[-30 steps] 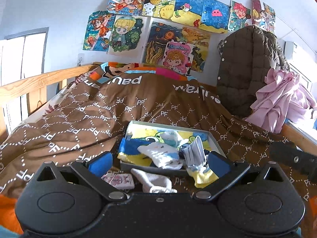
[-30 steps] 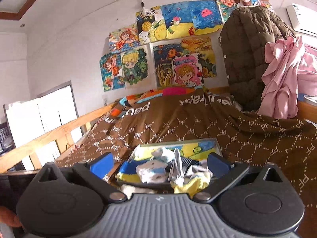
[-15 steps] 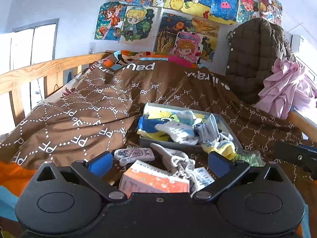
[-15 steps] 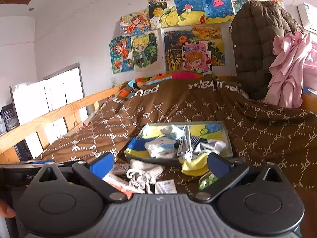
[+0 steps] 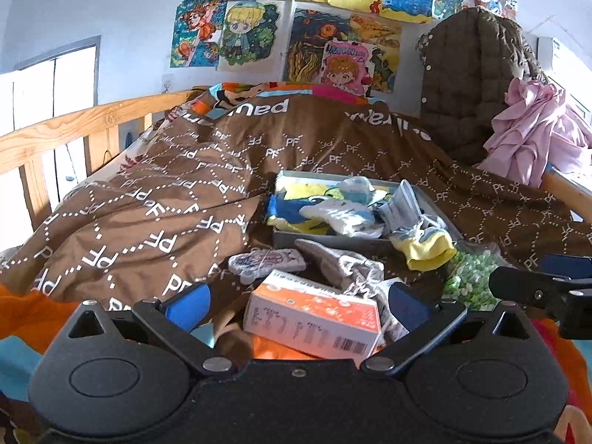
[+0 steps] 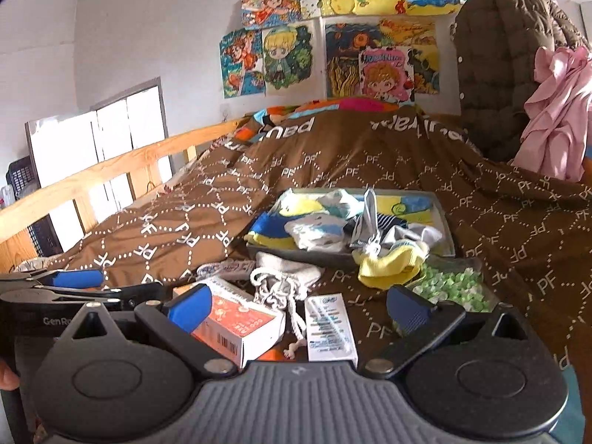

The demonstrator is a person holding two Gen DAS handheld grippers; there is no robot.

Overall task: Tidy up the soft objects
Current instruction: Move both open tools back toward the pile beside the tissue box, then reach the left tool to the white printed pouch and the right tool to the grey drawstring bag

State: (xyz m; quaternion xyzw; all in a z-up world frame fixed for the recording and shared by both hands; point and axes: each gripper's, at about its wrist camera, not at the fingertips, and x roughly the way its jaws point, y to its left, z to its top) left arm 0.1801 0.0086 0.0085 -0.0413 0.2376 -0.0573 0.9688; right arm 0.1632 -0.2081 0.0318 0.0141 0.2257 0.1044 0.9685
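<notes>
A grey tray (image 5: 335, 239) (image 6: 446, 229) sits on the brown quilt, piled with small socks and soft cloths; a white-and-blue sock (image 5: 342, 214) (image 6: 314, 235) lies in it and a yellow-cuffed sock (image 5: 425, 246) (image 6: 388, 264) hangs over its near right edge. In front lies a grey drawstring pouch (image 5: 346, 264) (image 6: 283, 277). My left gripper (image 5: 296, 301) is open, low over an orange-and-white box (image 5: 312, 314) (image 6: 235, 323). My right gripper (image 6: 296, 305) is open too, nothing between its fingers, and shows at the right edge of the left wrist view (image 5: 547, 285).
A bag of green pieces (image 5: 468, 277) (image 6: 453, 285), a white packet (image 6: 329, 327) and a patterned pouch (image 5: 266, 261) lie near the tray. A wooden rail (image 5: 74, 129) bounds the bed's left side. A brown coat (image 5: 473, 85) and pink cloth (image 5: 532, 137) hang at right.
Both grippers have pulled back from the tray, so the orange box, grey pouch, white packet and green bag have come into view in front of it. Both stay open.
</notes>
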